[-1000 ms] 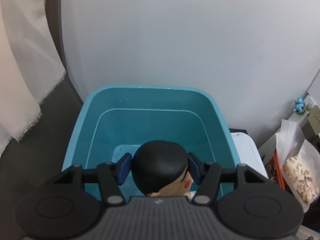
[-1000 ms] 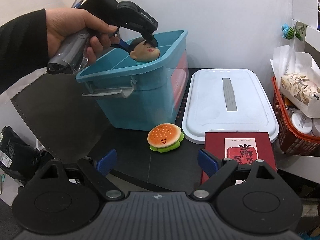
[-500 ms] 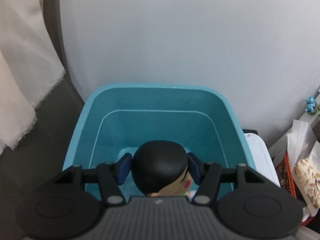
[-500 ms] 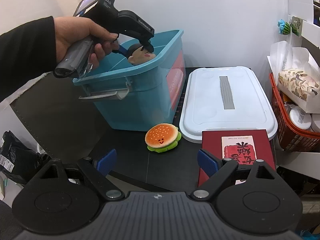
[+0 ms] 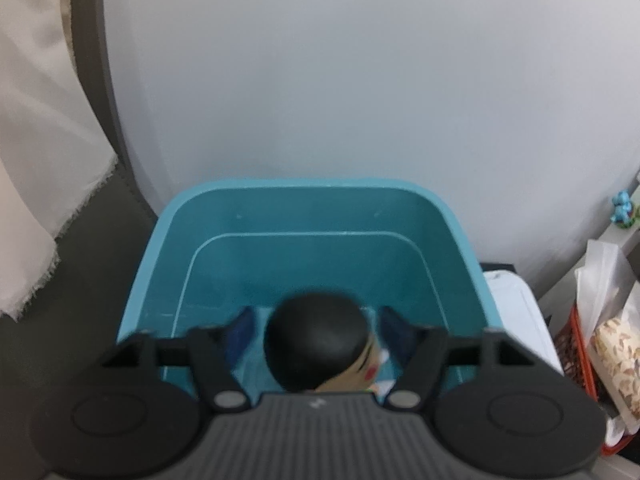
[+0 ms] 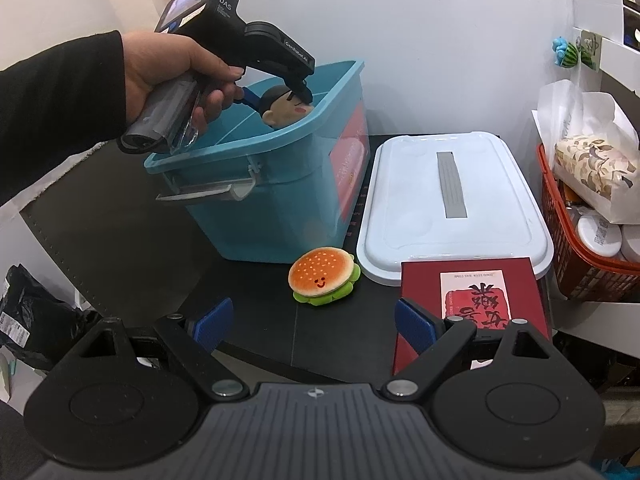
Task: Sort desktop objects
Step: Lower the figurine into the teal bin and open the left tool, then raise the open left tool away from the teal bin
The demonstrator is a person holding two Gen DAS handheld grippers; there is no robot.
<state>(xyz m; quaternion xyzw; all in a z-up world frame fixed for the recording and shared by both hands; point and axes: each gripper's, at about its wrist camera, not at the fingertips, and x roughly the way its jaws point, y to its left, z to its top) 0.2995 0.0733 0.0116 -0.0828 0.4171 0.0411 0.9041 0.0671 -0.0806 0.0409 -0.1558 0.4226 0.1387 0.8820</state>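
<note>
Left wrist view: the doll head [image 5: 316, 332] sits between the left gripper [image 5: 318, 330]'s opening jaws, pads clear on both sides, over the teal bin [image 5: 312, 200]. Right gripper [image 6: 310, 320] hangs wide open, empty, above the desk [image 6: 256, 320] near the burger toy [image 6: 323, 275].

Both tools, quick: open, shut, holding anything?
Left tool: jaws opening, doll head between them, pads clear of it.
Right tool: open, empty.

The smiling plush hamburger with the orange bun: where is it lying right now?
In the right wrist view, the plush hamburger lies on the black desk, just in front of the teal plastic bin and left of the white bin lid.
</note>
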